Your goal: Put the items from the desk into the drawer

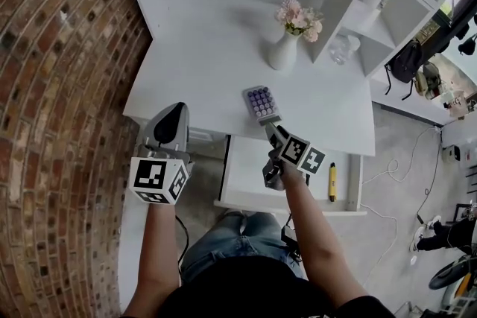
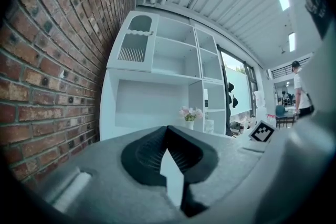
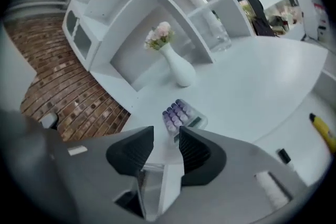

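The calculator (image 1: 259, 102) with purple keys lies on the white tabletop (image 1: 201, 56), close to its near edge and right above the open drawer (image 1: 246, 179). It sits just beyond the tips of the right gripper (image 1: 274, 130), a little to the far left of them. Its long axis runs near to far with a slight slant, nearly in line with the way that gripper points. So the coming move, as I judge it, is a short push forward and down, with the jaws taking the calculator across its short width.

In the right gripper view the right gripper (image 3: 167, 136) has its jaws a narrow way apart. Nothing is between them, and the calculator (image 3: 180, 114) is framed just past the gap. That gap looks too narrow for the calculator's width.

The left gripper (image 1: 173, 115) is at the tabletop's near left corner, well apart from the calculator. Its jaws are closed on nothing. The right hand is plainly the nearer one.

A yellow pen (image 1: 332, 182) already lies at the right side of the drawer.

No brand or writing can be read on the calculator or the pen. The cubes on the grippers carry only black-and-white square patterns.
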{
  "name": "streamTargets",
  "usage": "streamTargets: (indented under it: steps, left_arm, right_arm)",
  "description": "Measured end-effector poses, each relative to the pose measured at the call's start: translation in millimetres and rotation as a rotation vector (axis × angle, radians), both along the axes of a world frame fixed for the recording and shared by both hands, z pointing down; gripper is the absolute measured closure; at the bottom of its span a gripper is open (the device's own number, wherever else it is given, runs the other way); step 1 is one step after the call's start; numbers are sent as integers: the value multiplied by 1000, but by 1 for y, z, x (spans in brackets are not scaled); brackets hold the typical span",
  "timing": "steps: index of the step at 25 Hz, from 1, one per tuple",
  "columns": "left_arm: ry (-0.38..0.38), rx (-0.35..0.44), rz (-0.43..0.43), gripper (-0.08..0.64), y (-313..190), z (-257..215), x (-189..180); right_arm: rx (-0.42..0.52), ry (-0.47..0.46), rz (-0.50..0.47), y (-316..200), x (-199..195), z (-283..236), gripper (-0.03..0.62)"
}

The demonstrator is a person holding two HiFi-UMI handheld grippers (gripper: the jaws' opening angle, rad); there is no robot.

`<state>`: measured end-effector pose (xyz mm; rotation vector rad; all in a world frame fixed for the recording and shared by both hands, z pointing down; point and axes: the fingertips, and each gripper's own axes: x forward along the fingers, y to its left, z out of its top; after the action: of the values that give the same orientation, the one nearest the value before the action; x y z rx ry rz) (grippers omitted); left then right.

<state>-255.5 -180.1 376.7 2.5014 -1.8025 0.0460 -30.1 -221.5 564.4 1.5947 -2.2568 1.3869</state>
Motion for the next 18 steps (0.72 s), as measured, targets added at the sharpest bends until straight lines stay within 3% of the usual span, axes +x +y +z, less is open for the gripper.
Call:
streamTargets:
  steps: [4, 10, 13, 18]
  left_arm:
    - [-8, -14, -14, 561, 4, 5, -5]
    - [-33, -26, -34, 561, 9, 8, -13]
    - [-40, -29, -59, 561, 11, 9, -22]
    - [-43, -31, -86, 561, 14, 9, -31]
  right_arm:
    - [-123, -146, 71, -2, 0, 25, 433]
    - [-296, -491, 237, -13, 6, 50, 436]
    - [-332, -551, 280, -18, 10, 58, 431]
    - [-364, -559, 327, -24, 12, 70, 431]
